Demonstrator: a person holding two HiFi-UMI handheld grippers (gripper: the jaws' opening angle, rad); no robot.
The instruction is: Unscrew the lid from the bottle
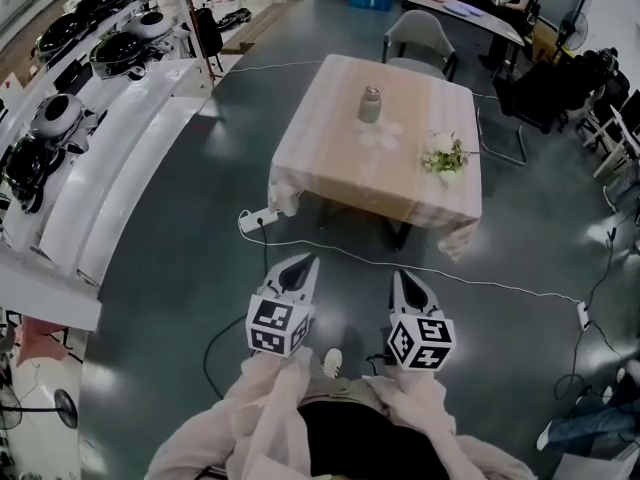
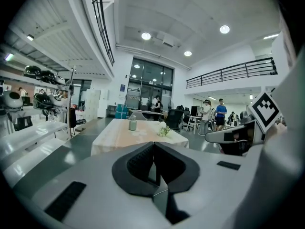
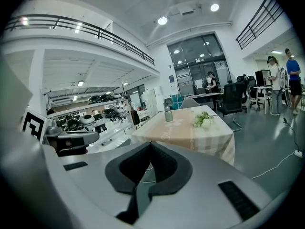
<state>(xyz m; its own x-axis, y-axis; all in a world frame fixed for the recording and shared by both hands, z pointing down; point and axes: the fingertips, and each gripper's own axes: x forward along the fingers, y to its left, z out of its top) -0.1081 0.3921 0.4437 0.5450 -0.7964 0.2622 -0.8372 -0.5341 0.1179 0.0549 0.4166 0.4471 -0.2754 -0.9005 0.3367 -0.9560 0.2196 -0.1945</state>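
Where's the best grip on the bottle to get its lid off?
Probably the grey body of the bottle, side-on from the near table edge: it stands upright, clear of the flowers. Take the lid from above; it's the narrower top.

Beige checked tablecloth (image 1: 335, 163) (grey bottle (image 1: 371, 105))

Your left gripper (image 1: 303, 261) and right gripper (image 1: 402, 276) wear smooth, matt pale-grey plastic shells; their pads (image 2: 139, 161) are black and finely ribbed. Your sleeves (image 1: 268, 408) are soft, fuzzy pale cloth. The checked tablecloth (image 1: 330, 158) is woven fabric, matt and draped. The bottle (image 1: 371, 104) looks dull grey, metal-like. The floor (image 1: 180, 268) is smooth and glossy, throwing back the lights.
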